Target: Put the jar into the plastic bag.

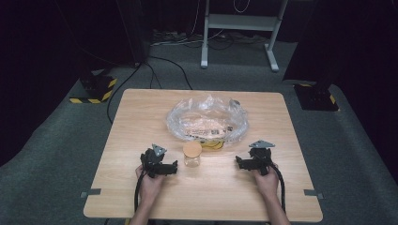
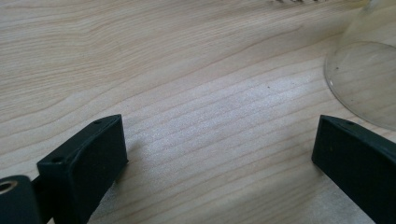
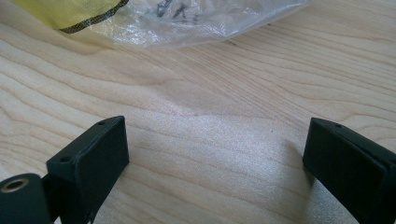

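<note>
Both tongs rest on the table [image 1: 141,197] from above, left gripper [image 1: 170,168] and right gripper [image 1: 240,162] flanking a corked jar [image 1: 192,154] before a plastic bag [image 1: 206,119]. Left gripper view: jaws apart, jar at right. Right gripper view: jaws apart, bag ahead. Seemingly a start; next likely means reaching inward for the jar.

left gripper [image 1: 165,165]: held in left hand [image 1: 149,183], low, jaws spread wide. right gripper [image 1: 248,162]: held in right hand [image 1: 267,180], low, jaws spread wide.

left gripper [image 2: 219,154] fingers apart | bare wooden table [image 2: 187,70] | glass jar [image 2: 364,79] at right
</note>
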The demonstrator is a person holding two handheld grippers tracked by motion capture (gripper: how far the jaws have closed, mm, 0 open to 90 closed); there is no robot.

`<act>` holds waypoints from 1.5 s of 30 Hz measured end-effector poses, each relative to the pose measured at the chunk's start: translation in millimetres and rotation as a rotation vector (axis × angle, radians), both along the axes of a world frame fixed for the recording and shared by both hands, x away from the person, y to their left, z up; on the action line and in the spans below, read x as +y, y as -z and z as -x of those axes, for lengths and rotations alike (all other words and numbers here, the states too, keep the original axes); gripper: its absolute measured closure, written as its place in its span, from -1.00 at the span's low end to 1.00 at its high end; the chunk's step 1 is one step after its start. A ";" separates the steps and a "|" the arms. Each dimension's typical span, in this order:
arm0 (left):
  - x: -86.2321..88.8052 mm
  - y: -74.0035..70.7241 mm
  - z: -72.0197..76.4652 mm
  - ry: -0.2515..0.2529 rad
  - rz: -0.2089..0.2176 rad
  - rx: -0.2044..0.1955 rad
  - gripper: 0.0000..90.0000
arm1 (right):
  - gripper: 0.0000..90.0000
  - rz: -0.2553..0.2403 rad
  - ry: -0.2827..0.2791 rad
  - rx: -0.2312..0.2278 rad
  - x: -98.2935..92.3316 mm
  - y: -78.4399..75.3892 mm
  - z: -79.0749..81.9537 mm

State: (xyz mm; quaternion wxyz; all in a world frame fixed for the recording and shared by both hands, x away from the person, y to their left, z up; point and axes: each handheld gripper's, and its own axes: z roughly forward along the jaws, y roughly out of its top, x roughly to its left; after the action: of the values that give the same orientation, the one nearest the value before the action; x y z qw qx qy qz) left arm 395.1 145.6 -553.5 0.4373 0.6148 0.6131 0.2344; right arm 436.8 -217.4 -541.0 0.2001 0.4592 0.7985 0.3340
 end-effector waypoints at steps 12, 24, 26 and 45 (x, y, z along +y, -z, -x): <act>0.1 -0.1 0.2 0.000 -0.002 0.002 -0.92 | -0.86 0.000 0.000 0.000 0.0 0.0 0.0; -2.2 -3.1 5.8 0.028 0.011 0.016 -0.94 | -0.86 -0.001 0.002 0.002 0.1 -0.1 0.1; -4.0 -5.2 7.7 0.035 0.018 0.010 -0.94 | -0.86 -0.001 0.002 0.002 0.1 -0.1 0.1; -30.1 -14.1 38.3 0.144 0.068 0.002 -0.91 | -0.86 -0.001 0.001 0.002 0.0 -0.1 0.0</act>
State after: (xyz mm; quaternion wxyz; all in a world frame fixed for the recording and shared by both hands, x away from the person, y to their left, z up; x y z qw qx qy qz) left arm 356.8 115.5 -539.4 0.4732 0.6422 0.5753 0.1809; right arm 436.8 -217.4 -540.9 0.1995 0.4599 0.7983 0.3338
